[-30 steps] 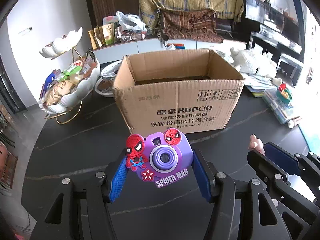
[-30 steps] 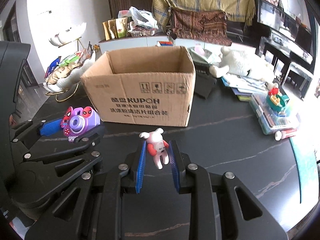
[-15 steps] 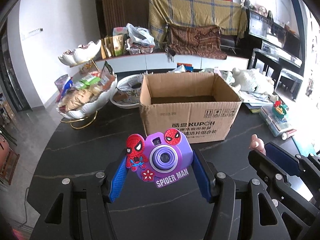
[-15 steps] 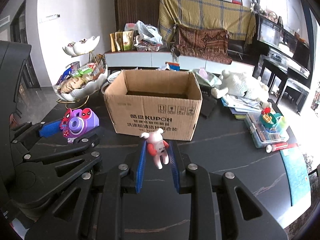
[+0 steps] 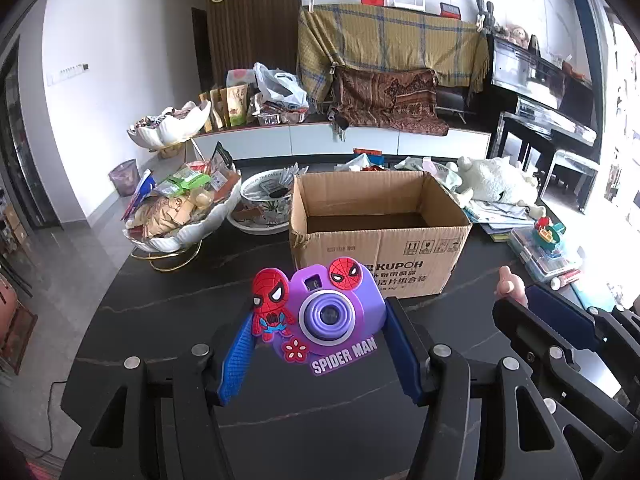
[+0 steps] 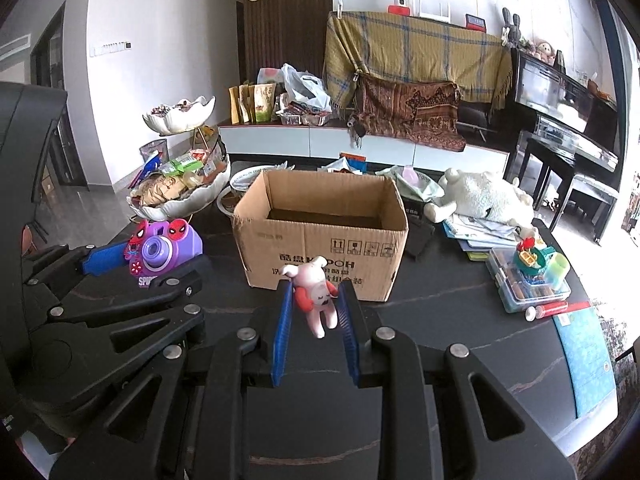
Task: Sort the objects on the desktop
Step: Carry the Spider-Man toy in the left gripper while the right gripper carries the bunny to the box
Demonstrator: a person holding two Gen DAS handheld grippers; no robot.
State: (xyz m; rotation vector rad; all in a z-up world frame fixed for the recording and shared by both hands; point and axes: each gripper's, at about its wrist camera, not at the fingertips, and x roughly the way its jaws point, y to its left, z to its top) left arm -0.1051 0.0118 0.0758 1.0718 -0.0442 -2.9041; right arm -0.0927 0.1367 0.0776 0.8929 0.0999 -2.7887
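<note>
Both claws have drawn back from the cardboard box point(image 5: 380, 236) since a second ago: it then filled much of each view and now sits smaller and further off, with more of the room showing above it. Grips unchanged.

Left claw point(image 5: 320, 344): closed on the toy camera point(image 5: 324, 312), blue pads pressed to its two ends. Camera's long axis runs crosswise between the pads, tilted slightly, right end a little higher. Lens faces back toward the wrist view; "SPIDER MAN" tag hangs at its lower edge, Spider-Man figure at its left end. Held clear above the dark surface point(image 5: 168, 312), short of the box.

Right claw point(image 6: 314, 312): closed narrowly on the pink figurine point(image 6: 314, 294), pads on its flanks. Figurine's long axis roughly upright, leaning a little; head and ears up, legs hanging below the pads, red patch at its left side. It sits in front of the box's printed face, above the surface.

Box: open-topped, flaps down inside, interior floor not visible. White plush point(image 6: 480, 200) lies right of it, shell-shaped snack bowl point(image 6: 180, 196) left, clear storage case point(image 6: 528, 284) near the right edge
</note>
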